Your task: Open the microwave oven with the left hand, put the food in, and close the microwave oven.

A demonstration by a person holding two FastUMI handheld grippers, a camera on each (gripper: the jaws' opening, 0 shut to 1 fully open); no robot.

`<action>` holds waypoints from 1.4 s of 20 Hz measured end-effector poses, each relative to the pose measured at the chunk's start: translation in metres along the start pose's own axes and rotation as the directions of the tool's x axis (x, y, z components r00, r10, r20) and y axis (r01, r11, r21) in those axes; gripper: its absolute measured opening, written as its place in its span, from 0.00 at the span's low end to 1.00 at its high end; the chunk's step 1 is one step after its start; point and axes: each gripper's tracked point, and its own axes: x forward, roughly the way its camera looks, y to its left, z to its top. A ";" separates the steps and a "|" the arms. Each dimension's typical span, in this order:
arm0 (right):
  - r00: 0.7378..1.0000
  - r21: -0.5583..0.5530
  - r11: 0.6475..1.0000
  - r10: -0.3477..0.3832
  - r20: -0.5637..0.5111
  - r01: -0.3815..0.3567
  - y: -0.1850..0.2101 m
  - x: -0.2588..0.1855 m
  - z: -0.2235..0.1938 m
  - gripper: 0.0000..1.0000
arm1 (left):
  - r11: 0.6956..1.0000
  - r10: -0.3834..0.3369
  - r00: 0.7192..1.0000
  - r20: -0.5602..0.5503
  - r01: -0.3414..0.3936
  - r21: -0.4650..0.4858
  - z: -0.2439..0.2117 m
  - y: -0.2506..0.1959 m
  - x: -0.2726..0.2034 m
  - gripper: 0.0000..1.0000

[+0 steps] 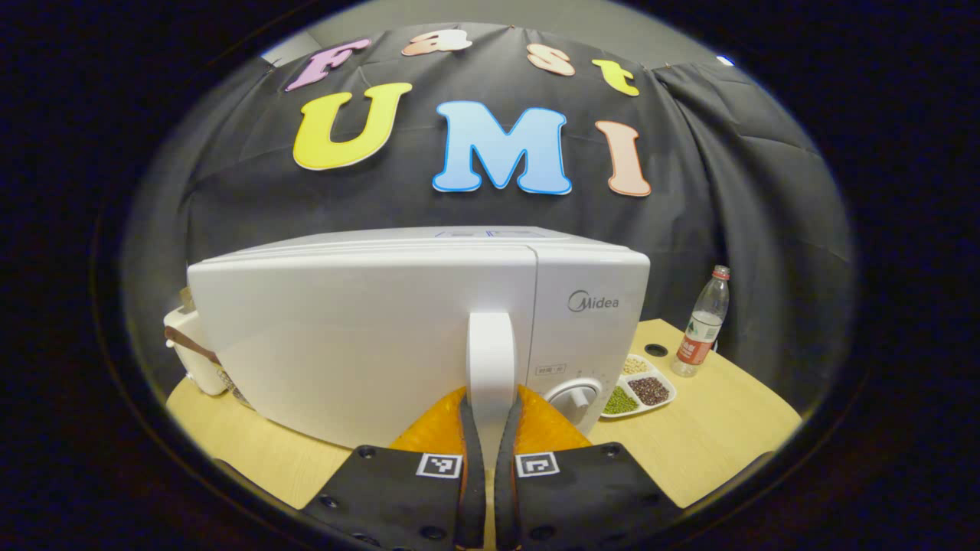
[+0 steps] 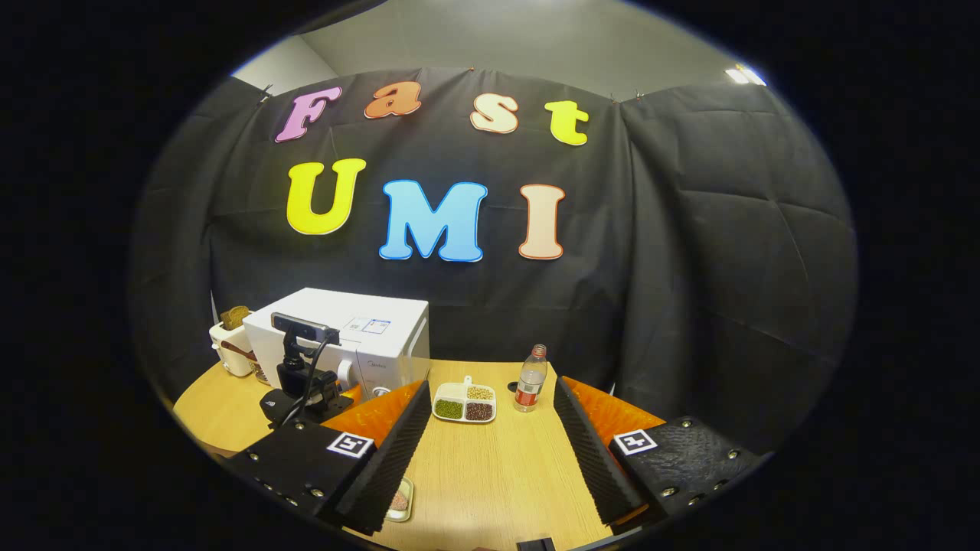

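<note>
In the left gripper view, your left gripper has both fingers clamped on the smooth, rounded white handle of the microwave, a glossy white box on the pale wood-grain table. Right of it sit a divided white dish of beans and a clear plastic bottle.

In the right gripper view, your right gripper hangs over the table with its ribbed fingers spread wide, holding nothing. A small tray of food peeks out beside the lower finger, near the table's front edge.
</note>
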 end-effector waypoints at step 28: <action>0.957 0.023 0.957 0.286 0.052 -0.288 0.109 0.011 0.014 0.98 | 0.980 0.122 0.975 -0.185 -0.089 0.179 -0.095 0.156 -0.284 0.32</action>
